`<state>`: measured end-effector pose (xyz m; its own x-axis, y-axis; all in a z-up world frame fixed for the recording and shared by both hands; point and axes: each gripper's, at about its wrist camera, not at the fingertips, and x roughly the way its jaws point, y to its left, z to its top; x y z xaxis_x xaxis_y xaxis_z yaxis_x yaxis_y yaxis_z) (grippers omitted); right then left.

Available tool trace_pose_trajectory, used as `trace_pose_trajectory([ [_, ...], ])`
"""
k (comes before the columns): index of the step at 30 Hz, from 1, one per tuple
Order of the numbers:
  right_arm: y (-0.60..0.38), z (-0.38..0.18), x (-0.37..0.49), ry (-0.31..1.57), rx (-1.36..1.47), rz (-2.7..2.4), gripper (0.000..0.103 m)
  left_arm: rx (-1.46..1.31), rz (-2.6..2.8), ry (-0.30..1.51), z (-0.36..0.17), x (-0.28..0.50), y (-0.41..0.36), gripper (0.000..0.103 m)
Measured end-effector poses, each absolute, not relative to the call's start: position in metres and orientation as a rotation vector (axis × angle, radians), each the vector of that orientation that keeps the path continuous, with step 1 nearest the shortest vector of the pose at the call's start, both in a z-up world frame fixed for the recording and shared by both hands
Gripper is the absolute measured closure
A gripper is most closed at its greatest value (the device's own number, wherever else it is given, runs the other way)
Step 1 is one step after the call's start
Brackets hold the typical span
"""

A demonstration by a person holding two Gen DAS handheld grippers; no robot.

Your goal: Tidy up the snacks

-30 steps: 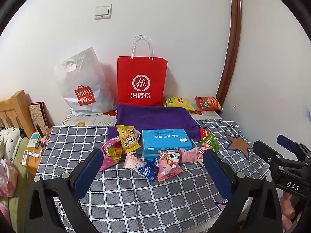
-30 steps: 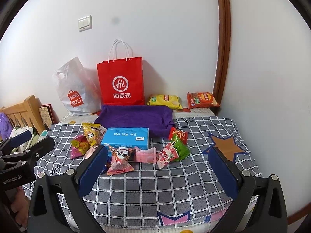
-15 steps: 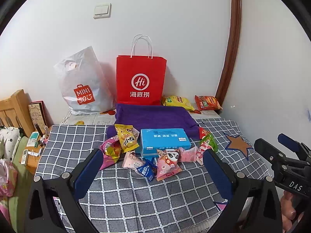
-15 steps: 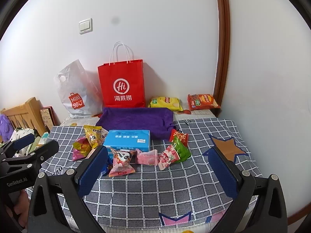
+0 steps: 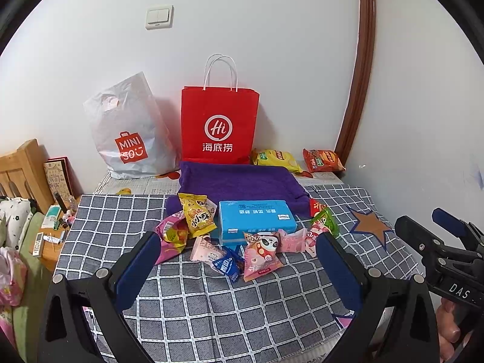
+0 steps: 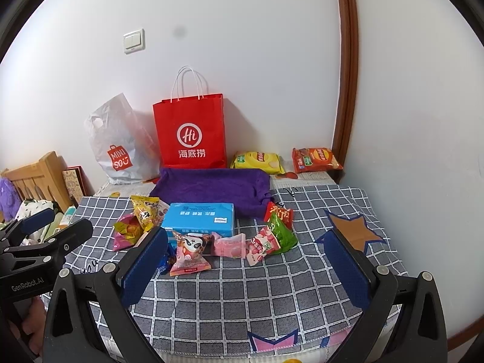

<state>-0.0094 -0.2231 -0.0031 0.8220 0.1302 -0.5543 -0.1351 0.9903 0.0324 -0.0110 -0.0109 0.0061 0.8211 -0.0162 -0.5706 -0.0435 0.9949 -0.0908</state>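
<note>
Several snack packets lie in a loose pile on the grey checked cloth (image 5: 211, 308): a yellow packet (image 5: 198, 216), a pink panda packet (image 5: 261, 254), a small blue packet (image 5: 227, 264), a green packet (image 5: 326, 222). Among them sits a blue tissue box (image 5: 255, 219). My left gripper (image 5: 239, 269) hovers open just in front of the pile, holding nothing. My right gripper (image 6: 248, 267) is open too, empty, with the panda packet (image 6: 189, 252) by its left finger. Each gripper shows at the edge of the other's view.
A red paper bag (image 5: 219, 127) and a white plastic bag (image 5: 127, 133) stand against the back wall behind a purple cloth (image 5: 239, 181). Yellow (image 5: 276, 158) and orange (image 5: 322, 160) chip bags lie at the back right. A wooden headboard (image 5: 27, 169) and clutter are at left.
Both views have shifted slightly; the pile sits a little lower and nearer in the frames. Both grippers stay open and nothing on the cloth has moved.
</note>
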Motion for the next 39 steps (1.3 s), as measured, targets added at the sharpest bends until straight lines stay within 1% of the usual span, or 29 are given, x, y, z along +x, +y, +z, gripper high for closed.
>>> trace_pose_trajectory([
  [30,-0.223,-0.006,-0.007,0.601,-0.002,0.144,0.001,-0.1,0.017,0.614,0.004,-0.013,-0.008,0.0],
  [39,-0.222,-0.017,-0.005,0.606,-0.01,0.151,0.001,-0.116,0.01,0.62,-0.006,-0.01,-0.001,0.0],
])
